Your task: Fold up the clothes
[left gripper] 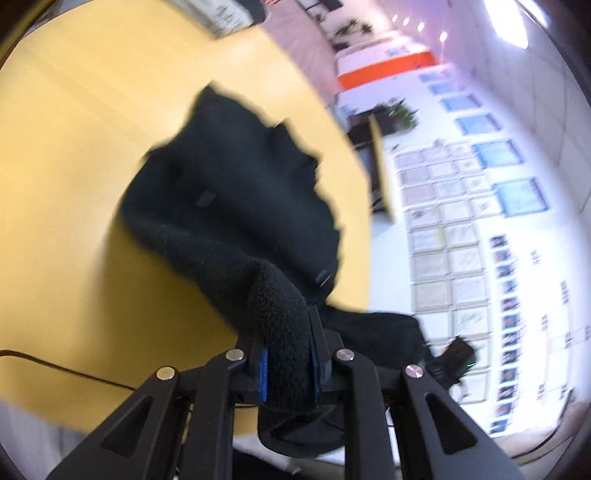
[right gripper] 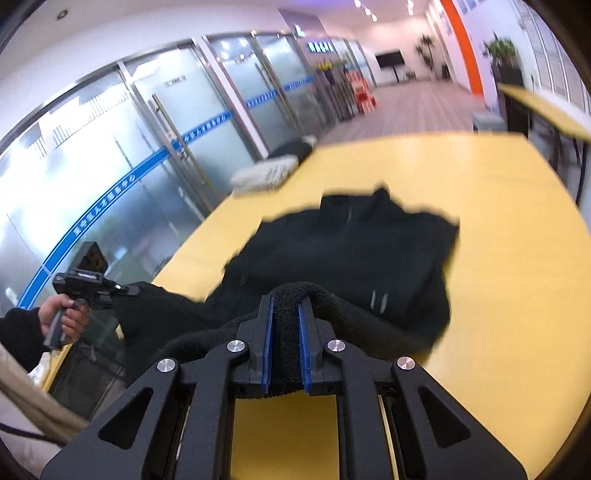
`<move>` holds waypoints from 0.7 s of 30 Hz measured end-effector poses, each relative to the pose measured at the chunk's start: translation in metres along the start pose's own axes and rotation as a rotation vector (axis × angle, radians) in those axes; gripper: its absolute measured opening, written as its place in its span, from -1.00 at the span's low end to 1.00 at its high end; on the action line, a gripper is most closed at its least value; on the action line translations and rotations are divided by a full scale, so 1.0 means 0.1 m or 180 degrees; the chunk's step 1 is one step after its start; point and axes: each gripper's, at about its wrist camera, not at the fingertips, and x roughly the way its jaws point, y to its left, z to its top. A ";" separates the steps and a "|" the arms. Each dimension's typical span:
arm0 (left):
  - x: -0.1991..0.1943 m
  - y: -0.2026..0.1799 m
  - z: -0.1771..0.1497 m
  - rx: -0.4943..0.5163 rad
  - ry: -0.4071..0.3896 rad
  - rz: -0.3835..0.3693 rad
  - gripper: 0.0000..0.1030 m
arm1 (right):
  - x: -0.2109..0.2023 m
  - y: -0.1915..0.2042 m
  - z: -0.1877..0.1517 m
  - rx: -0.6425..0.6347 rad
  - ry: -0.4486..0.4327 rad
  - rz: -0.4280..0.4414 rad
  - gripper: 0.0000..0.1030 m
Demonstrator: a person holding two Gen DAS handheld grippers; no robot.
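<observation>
A black fleece garment [left gripper: 236,199] lies partly on the yellow table [left gripper: 74,166], its near edge lifted off the surface. My left gripper [left gripper: 286,343] is shut on a thick roll of the garment's edge. My right gripper [right gripper: 286,325] is shut on another part of the same edge, and the garment [right gripper: 351,251] spreads away from it over the table [right gripper: 517,295]. The left gripper [right gripper: 88,280], held in a hand, shows at the left of the right wrist view with fleece hanging from it past the table's edge.
A black cable [left gripper: 55,369] runs over the table near the left gripper. A white box [left gripper: 218,14] stands at the table's far side. Pale and dark bundles [right gripper: 266,173] lie on the floor by glass doors. A second yellow table [right gripper: 546,107] stands at the right.
</observation>
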 end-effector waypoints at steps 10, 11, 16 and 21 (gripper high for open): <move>0.75 0.12 1.75 0.0044 -0.0069 -0.0239 -0.68 | 0.85 -0.90 1.00 0.0220 -0.0185 -0.0537 -0.78; 0.89 0.20 1.89 0.0026 -0.0048 -0.0199 -0.68 | 0.88 -1.06 1.05 0.0272 -0.0174 -0.0573 -0.78; 1.56 0.65 2.41 -0.0084 0.0011 0.0053 -0.67 | 1.35 -1.64 1.12 0.0454 0.0042 -0.0719 -0.77; 2.14 1.01 2.75 0.0023 0.0109 0.0232 -0.60 | 1.79 -2.21 1.08 0.0555 0.0323 -0.0879 -0.71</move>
